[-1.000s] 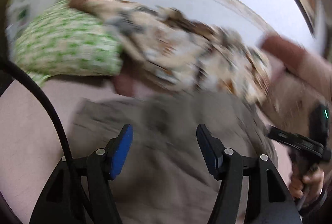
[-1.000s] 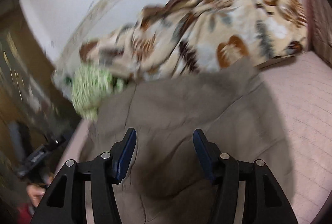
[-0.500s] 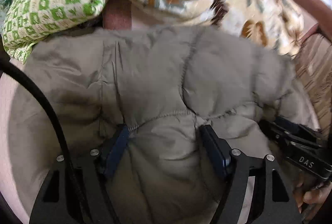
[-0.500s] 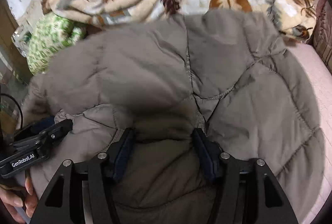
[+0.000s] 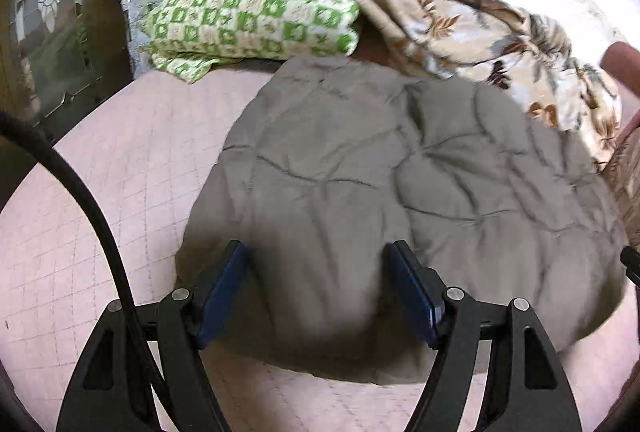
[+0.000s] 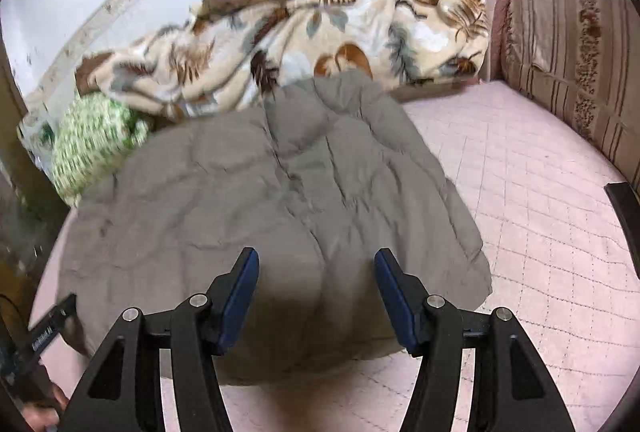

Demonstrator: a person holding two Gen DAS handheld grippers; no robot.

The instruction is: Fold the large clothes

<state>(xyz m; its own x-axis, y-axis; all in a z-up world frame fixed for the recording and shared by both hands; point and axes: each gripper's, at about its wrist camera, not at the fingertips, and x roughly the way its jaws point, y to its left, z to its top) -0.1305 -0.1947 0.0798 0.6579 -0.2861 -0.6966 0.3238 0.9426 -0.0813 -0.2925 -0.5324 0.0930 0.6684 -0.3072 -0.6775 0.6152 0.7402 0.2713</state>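
Both tools over the near edge of the bed (image 6: 540, 200), pointing down and away. Left tool (image 5: 320, 292) with jaws apart, nothing clamped; grey quilted jacket (image 5: 400, 184) seen between the pads, near hem just below them, contact not clear. Right tool (image 6: 316, 296) likewise apart, no grip, jacket's rounded near fold under the gap. Jacket lying as a folded bundle mid-bed, running from the near hem straight away from both tools toward the far edge; long axis roughly along the pointing line, though fisheye bends it. Left tool nearer the bundle's left side, right tool nearer its right side with the loose corner; other tool's tip visible at each frame's margin, so both close together. Far end of jacket touching the leaf-print blanket (image 6: 320, 32) piled along the far edge; green checked pillow (image 5: 248, 16) at the far left corner. Likely next fold: near hem carried toward the far end.
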